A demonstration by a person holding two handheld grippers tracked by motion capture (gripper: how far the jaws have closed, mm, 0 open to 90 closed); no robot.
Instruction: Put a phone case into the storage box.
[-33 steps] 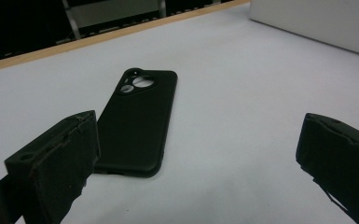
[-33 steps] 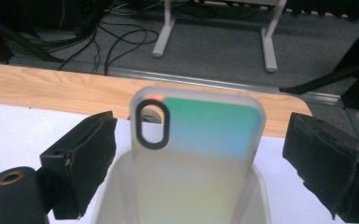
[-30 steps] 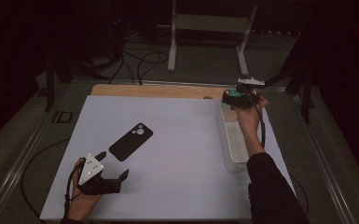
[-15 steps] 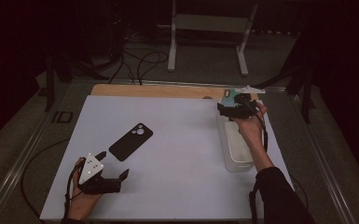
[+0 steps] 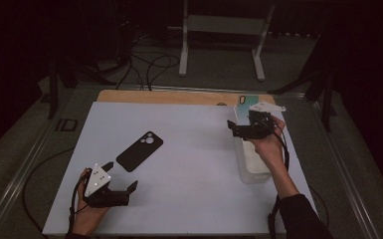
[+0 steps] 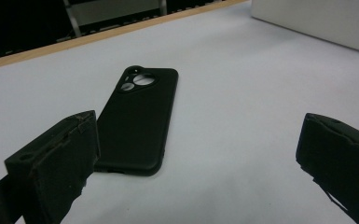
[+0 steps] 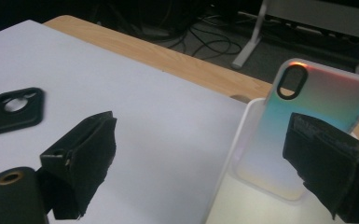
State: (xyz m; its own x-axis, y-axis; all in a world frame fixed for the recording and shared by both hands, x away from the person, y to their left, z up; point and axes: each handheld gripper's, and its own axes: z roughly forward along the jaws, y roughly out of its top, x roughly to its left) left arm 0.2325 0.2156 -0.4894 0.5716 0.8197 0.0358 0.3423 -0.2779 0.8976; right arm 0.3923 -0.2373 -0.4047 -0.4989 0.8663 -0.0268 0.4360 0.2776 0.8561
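Note:
A black phone case [image 5: 140, 151] lies flat, camera holes up, left of the table's middle; the left gripper view has this black phone case [image 6: 137, 119] just beyond the jaws. My left gripper [image 5: 122, 175] rests open on the white table near the front left, empty [image 6: 196, 144]. A pale iridescent phone case [image 7: 307, 116] leans upright at the far end of a clear tray [image 5: 252, 172] at the right. Above the tray's far half, my right gripper [image 5: 235, 128] hovers open, holding nothing [image 7: 205, 154].
The white tabletop [image 5: 199, 164] has a wooden strip [image 5: 179, 97] along its far edge. Cables and a metal stand [image 5: 224, 30] lie on the dark floor beyond. Cables trail off both grippers toward the front edge.
My right gripper has come from the far right corner toward the near left, over the tray. The left gripper and the black case have stayed put.

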